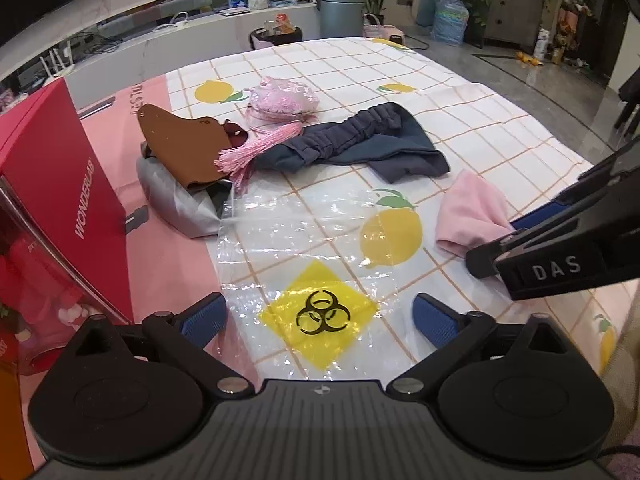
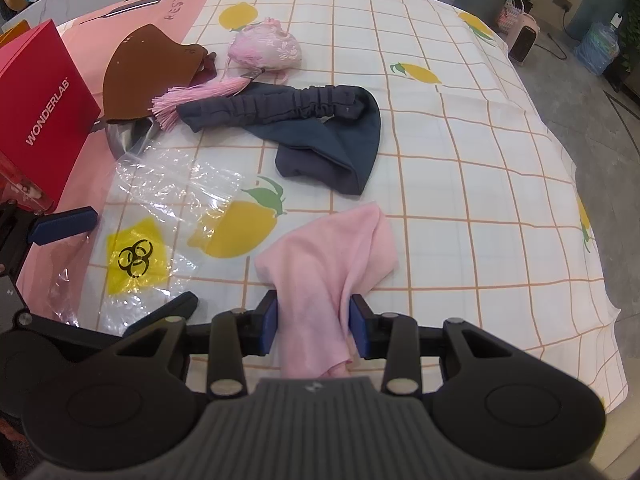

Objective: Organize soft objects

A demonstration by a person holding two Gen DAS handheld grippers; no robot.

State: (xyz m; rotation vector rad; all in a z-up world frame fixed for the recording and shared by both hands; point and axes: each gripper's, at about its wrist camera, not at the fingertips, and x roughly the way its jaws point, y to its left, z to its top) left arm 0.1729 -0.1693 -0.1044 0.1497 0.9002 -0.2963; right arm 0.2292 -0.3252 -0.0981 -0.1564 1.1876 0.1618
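Bagging looks like the step in hand: our right gripper (image 2: 312, 322) is clenched on the pink cloth (image 2: 332, 252), just right of the clear biohazard bag (image 2: 160, 216). Our left gripper (image 1: 320, 316) hangs released over that bag. Next we judge its mouth needs pinching open. Beyond the bag lie clothes; right of it, bare tablecloth (image 2: 480, 200) runs to the edge.
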